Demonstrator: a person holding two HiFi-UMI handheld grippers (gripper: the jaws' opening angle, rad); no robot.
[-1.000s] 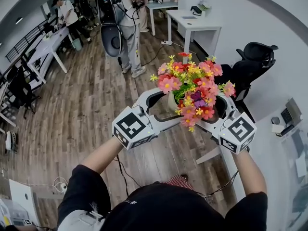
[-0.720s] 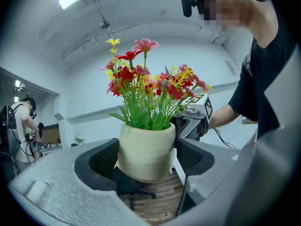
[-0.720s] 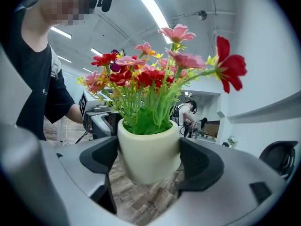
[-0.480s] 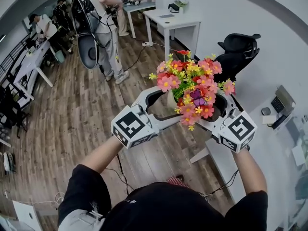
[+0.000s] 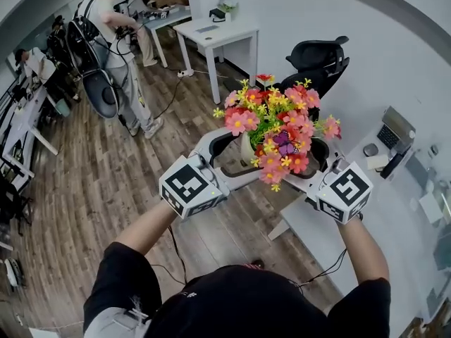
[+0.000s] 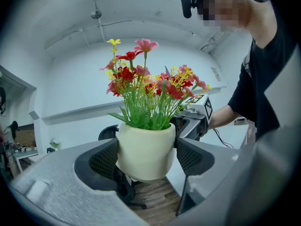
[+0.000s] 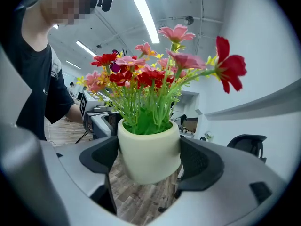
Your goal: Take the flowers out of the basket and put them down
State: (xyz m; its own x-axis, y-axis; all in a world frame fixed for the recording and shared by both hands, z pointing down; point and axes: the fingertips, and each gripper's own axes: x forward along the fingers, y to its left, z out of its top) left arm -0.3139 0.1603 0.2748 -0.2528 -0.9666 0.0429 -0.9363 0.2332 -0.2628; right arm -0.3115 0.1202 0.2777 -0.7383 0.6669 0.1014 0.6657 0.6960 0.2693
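One pot (image 6: 143,145) of flowers (image 5: 276,125) is gripped by the left gripper (image 6: 146,160) and, from the opposite side, by the right gripper (image 7: 149,161). It is held in mid-air above the floor. The carry step is judged in hand; a free surface is required for set-down. No basket is seen.

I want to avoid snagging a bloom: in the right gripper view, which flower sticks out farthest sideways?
The deep red flower at the far right; its stem leans out well beyond the other blooms.
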